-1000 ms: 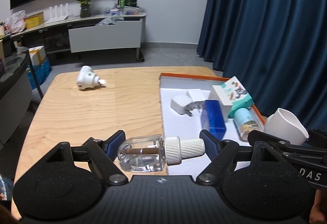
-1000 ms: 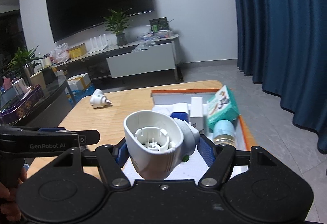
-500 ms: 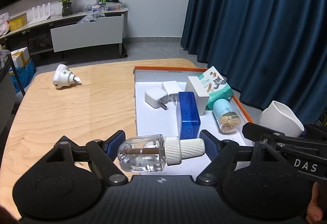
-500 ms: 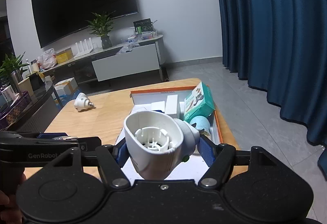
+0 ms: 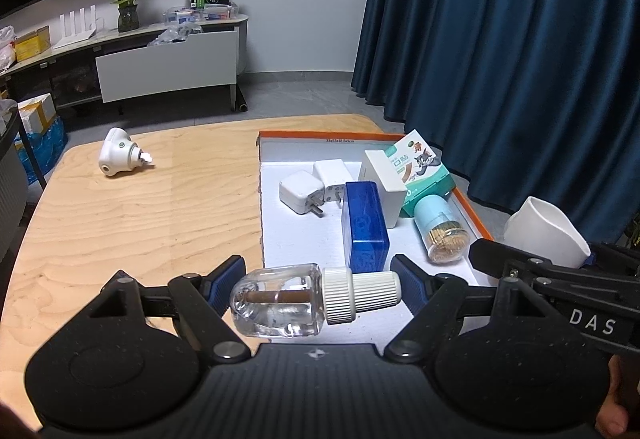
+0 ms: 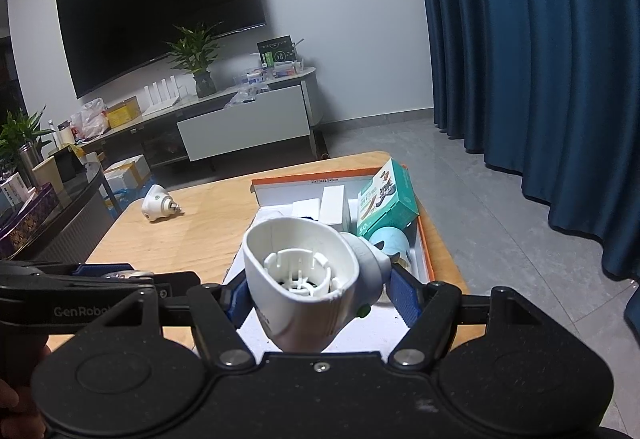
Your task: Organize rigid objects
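Both grippers are loaded, left gripper (image 5: 316, 289) clamping the clear glass refill bottle with ribbed white cap (image 5: 296, 299), right gripper (image 6: 316, 295) gripping the white plastic plug-in heater shell (image 6: 304, 275), above the near edge of the orange-rimmed white tray (image 5: 304, 243), so I'd line the cap up with the shell's socket slowly.

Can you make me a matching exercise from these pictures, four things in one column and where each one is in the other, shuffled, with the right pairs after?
Things:
1. clear bottle
2. white heater shell
3. blue box
4. white plug-in unit

Places:
A. lying alone on the bare wooden table
B. clamped in the right gripper
C. clamped in the left gripper
D. inside the orange-rimmed tray

Pairs: 1-C, 2-B, 3-D, 4-A
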`<control>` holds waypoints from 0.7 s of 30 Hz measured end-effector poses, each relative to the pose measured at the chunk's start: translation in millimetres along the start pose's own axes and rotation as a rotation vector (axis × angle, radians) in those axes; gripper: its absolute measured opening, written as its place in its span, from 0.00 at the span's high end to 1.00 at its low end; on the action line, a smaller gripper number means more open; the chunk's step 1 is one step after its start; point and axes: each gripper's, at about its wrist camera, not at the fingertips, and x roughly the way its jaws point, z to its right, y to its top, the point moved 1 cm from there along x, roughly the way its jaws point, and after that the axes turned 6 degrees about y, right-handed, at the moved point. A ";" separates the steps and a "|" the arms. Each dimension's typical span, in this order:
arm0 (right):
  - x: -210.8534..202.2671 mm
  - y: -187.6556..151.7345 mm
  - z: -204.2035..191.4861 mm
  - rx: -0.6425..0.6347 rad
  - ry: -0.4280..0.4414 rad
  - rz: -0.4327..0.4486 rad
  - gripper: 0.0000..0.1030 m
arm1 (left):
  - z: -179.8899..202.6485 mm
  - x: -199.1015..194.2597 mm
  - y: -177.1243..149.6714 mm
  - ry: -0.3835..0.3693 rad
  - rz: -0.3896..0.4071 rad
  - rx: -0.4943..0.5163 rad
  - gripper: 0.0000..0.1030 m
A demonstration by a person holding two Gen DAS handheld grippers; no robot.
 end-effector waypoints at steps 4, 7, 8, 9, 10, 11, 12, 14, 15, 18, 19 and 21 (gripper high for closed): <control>-1.5 -1.4 0.8 0.002 0.000 0.004 0.20 | 1.1 0.0 2.5 -0.001 0.007 0.001 0.21; -3.2 -0.8 0.9 0.004 0.003 0.009 0.20 | 1.3 0.0 4.6 -0.002 0.012 0.002 0.21; -3.7 -0.7 1.1 0.003 0.002 0.010 0.20 | 1.2 -0.1 5.3 -0.001 0.014 0.001 0.21; -3.7 -0.6 1.1 0.004 0.003 0.011 0.20 | 1.0 -0.1 6.0 -0.001 0.016 0.001 0.21; -3.8 -0.3 1.2 0.004 0.003 0.012 0.20 | 0.7 0.0 6.9 0.000 0.017 0.001 0.21; -3.5 0.6 1.1 0.004 0.004 0.012 0.20 | 0.8 -0.3 7.5 0.000 0.018 0.000 0.21; -3.4 0.7 1.2 0.004 0.004 0.011 0.20 | 0.5 -0.3 8.2 0.000 0.019 -0.001 0.21; -3.8 1.4 1.2 0.004 0.006 0.012 0.20 | -0.3 -0.9 9.0 0.002 0.023 -0.001 0.21; -3.9 1.5 1.1 0.004 0.007 0.013 0.20 | -0.7 -0.8 9.7 0.003 0.024 -0.002 0.21; -4.1 1.3 0.5 0.002 0.008 0.011 0.20 | -2.3 -0.2 11.1 0.003 0.024 -0.006 0.21; -4.1 1.3 0.4 0.004 0.007 0.011 0.20 | -2.7 0.1 11.4 0.003 0.024 -0.006 0.21; -3.9 1.4 0.4 0.005 0.008 0.010 0.20 | -4.0 0.6 11.9 0.004 0.024 -0.011 0.21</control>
